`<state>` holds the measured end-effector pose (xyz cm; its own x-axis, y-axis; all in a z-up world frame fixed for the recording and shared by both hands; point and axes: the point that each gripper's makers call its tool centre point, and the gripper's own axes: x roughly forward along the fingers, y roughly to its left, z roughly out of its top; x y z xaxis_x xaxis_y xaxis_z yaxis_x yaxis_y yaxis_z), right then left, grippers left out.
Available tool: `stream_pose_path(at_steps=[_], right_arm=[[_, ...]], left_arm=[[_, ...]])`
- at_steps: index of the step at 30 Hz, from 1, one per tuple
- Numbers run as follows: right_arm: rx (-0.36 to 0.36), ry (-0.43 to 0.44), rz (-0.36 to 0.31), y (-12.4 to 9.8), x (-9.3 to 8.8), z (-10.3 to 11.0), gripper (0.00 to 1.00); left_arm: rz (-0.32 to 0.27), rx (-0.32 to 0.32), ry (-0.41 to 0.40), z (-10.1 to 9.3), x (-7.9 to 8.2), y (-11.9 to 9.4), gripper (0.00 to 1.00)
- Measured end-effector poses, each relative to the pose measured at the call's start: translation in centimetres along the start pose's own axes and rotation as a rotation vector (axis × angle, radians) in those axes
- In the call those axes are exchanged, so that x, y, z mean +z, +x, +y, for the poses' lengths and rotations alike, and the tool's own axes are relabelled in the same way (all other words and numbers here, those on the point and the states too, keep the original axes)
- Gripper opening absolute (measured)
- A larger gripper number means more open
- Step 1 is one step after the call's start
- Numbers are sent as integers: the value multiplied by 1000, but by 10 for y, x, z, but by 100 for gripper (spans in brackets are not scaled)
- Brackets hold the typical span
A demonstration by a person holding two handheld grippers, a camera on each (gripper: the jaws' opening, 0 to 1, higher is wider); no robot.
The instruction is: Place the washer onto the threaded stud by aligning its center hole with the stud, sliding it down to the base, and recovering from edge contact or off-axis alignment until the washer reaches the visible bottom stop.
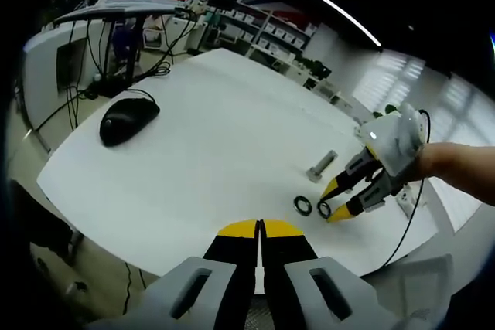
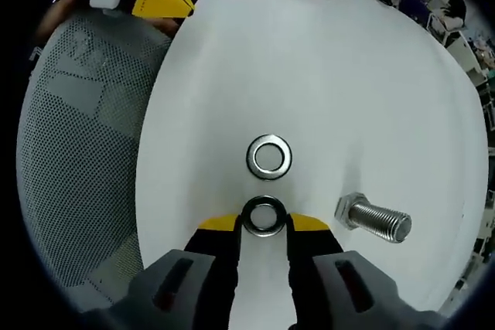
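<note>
The near washer [image 2: 264,216] lies flat on the white table [image 2: 348,75], between the yellow tips of the right gripper [image 2: 264,226]; the jaws stand apart on either side of it, and whether they already touch its rim I cannot tell, so the grip looks unfinished. A second washer [image 2: 269,157] lies just beyond it, apart; the stud [image 2: 373,220], a bolt, lies on its side to the right, near but not touching, thread pointing away from the washers. The left gripper [image 1: 261,229] hangs over the table edge with jaws pressed together, holding nothing; a mouse [image 1: 128,119] sits well off.

To do this step well, I judge: close squarely across the rim, centred, so the ring does not flip or skid; lift level; keep the hole unobstructed; the stud likely needs standing on its head first, perhaps by the left gripper.
</note>
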<state>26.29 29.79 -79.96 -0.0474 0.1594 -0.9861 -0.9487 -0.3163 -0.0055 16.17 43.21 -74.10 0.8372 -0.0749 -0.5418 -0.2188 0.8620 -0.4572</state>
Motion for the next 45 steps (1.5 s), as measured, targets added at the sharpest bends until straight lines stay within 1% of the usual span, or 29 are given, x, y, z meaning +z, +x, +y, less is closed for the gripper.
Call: stream_pose_path(at_steps=[4, 5, 6, 9, 10, 13, 16, 21, 29, 36, 42, 45], right_arm=[[-5, 30, -55, -1, 0, -1, 23], [-11, 71, -80, -1, 1, -1, 23], [-13, 87, -89, -1, 1, -1, 23], [-26, 70, -74, -3, -3, -2, 23], [-28, 65, -78, -4, -3, -2, 23], [-22, 73, -87, -9, -2, -1, 23], [9, 69, -100, -14, 1, 3, 23], [8, 46, -89, -22, 2, 3, 23], [15, 19, -119, -41, 17, 1, 23], [-19, 0, -117, -53, 21, -12, 23], [-56, 19, -121, -66, 22, -31, 23], [-66, 16, -118, -69, 22, -35, 23]], left_arm=[[-4, 0, -3, 0, 1, 0, 0], [-8, -1, -8, 0, 1, 0, 0], [-10, -2, -6, 0, 2, 0, 0], [-10, 0, -5, 1, 2, 0, 0], [-10, -1, -5, 1, 2, 0, 0], [-11, 0, -6, 1, 2, 0, 0], [-9, 0, -8, 1, 2, 0, 0], [-6, 1, -6, 0, 1, 0, 0], [-4, 2, -14, 0, 1, -1, 0], [-2, 3, -10, 0, 0, 0, 0], [-5, 2, -11, 0, 1, -1, 0], [-5, 2, -11, 0, 1, 0, 0]])
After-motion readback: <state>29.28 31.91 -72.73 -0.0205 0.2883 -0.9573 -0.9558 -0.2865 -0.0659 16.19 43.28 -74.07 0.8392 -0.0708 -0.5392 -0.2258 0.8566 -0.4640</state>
